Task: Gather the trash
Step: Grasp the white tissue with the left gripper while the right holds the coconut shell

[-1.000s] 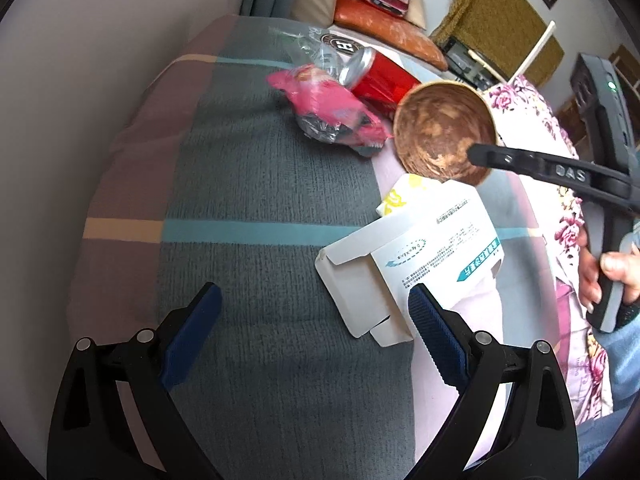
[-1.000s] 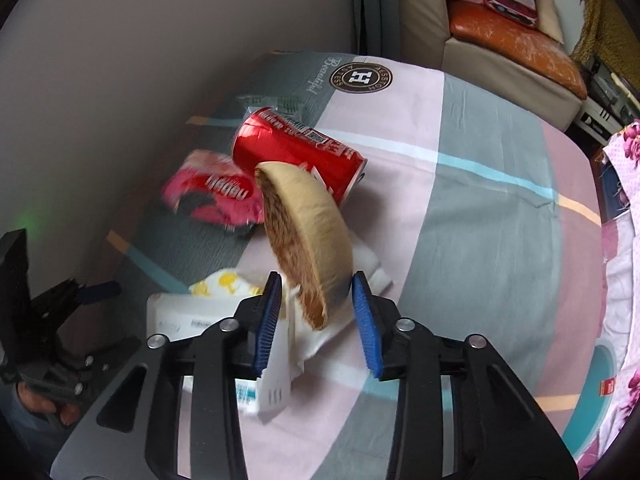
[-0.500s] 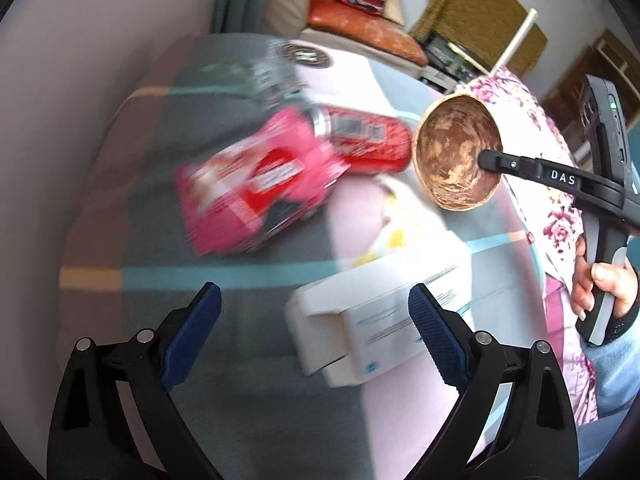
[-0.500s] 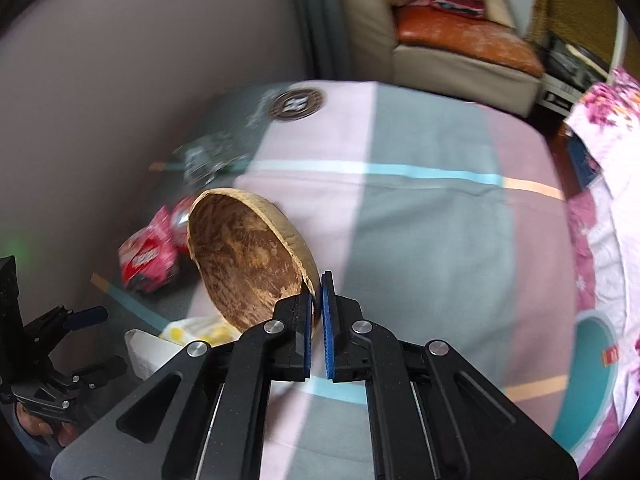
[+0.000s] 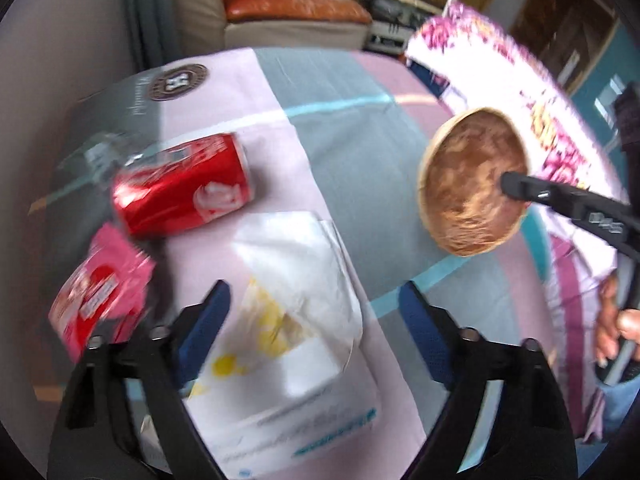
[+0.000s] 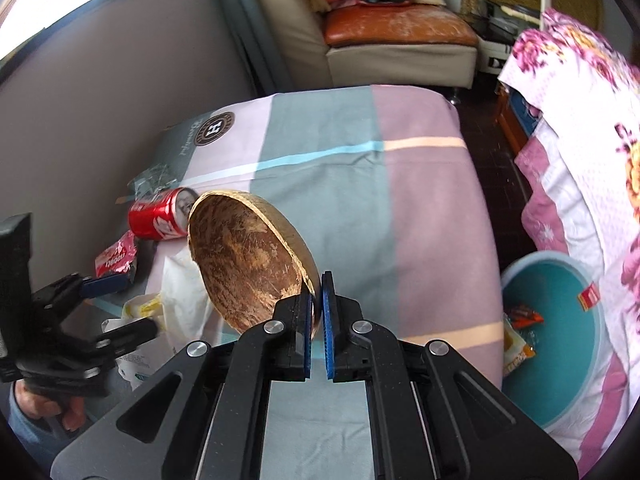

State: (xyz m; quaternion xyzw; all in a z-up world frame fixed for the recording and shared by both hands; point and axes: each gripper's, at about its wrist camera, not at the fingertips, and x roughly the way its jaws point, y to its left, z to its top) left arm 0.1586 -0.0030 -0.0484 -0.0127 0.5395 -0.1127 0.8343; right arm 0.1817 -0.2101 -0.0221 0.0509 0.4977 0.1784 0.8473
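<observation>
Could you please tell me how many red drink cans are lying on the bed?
1. The red can lies on its side near the wall, beside the pink wrapper and behind the white paper bag. Others may be hidden.

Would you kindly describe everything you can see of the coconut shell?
The coconut shell is a half shell like a shallow bowl: mottled brown, fibrous inside, with a pale tan rim and outer skin. It looks empty. The right gripper is shut on its rim, holding it tilted on edge, clear of the striped sheet, hollow facing the left gripper.
</observation>
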